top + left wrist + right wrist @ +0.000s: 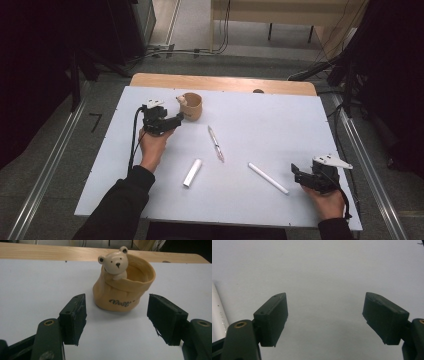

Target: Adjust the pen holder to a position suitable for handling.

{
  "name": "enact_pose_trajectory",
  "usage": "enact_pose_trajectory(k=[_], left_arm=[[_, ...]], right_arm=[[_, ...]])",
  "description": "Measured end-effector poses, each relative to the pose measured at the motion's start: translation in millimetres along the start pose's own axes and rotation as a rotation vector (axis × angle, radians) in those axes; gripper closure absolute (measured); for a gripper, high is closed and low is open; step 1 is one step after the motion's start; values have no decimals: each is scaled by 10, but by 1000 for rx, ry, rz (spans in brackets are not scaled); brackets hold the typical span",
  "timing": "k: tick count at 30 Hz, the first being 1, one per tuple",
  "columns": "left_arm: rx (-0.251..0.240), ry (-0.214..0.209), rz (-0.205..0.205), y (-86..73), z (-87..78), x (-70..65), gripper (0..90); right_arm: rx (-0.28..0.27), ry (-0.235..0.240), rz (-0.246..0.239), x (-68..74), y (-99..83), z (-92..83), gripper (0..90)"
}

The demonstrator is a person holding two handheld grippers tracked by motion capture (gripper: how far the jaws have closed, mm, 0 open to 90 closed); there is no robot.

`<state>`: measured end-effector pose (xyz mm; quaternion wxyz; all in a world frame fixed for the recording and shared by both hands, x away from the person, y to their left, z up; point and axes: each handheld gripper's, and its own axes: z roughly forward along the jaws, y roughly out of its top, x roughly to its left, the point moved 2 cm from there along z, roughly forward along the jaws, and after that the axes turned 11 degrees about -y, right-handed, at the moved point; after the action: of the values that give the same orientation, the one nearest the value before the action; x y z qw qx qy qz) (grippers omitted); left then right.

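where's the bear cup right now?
High view: the bear cup stands at the far left of the white table, just beyond the left gripper. In the left gripper view it sits ahead of the open fingers, not touching them.

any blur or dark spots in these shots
High view: room edges go black, the table is evenly lit. Left gripper view: bear cup sharp, casting a soft shadow. Right gripper view: the table looks dim and grey, the white stick soft at the edge.

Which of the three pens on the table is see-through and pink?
The middle pen, lying just right of the bear cup. The short pen and long pen nearer the person are plain white.
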<state>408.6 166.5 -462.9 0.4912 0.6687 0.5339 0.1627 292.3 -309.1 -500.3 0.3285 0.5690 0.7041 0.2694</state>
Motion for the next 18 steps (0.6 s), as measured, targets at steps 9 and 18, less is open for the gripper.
enact_pose_trajectory(k=[9,18], left_arm=[[0,18,17,243,260,-18,336],[26,59,22,297,533,43,367]], right_arm=[[-1,5,-2,-2,-2,3,194],[0,12,-2,-8,-8,1,195]])
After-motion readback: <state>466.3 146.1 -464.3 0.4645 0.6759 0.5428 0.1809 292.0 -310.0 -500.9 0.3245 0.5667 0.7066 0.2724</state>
